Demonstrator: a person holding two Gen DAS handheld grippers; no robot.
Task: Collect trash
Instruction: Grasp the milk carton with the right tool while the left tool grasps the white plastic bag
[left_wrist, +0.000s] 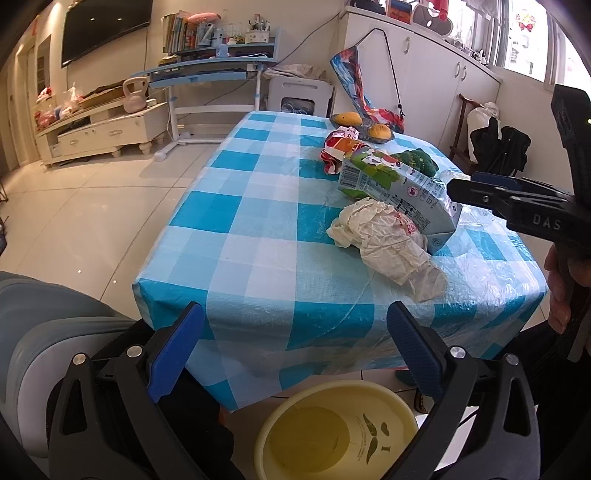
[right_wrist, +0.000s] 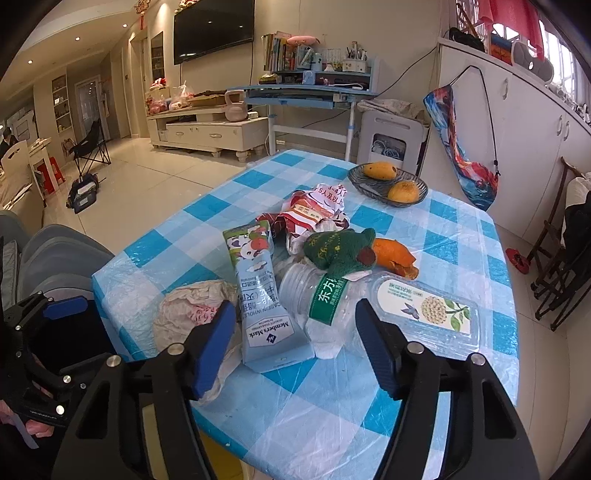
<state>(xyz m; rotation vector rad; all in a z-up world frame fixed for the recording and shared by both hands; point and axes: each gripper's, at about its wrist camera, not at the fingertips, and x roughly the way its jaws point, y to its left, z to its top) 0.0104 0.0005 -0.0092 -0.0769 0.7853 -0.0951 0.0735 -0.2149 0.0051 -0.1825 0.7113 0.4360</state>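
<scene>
Right now my right tongs (right_wrist: 295, 343) stand apart around the near end of the flattened milk carton (right_wrist: 264, 302), pads not pressing it. Crumpled tissue (right_wrist: 192, 314) lies beside my left pad, a crushed clear bottle (right_wrist: 321, 295) on the other side. Behind crowd a green knitted toy (right_wrist: 338, 249), orange peel (right_wrist: 397, 256) and a torn wrapper (right_wrist: 314, 210). My left tongs (left_wrist: 295, 350) hang apart, empty, over the yellow bin (left_wrist: 332, 428) below the counter (left_wrist: 258, 221) edge; its bottom is cut off.
</scene>
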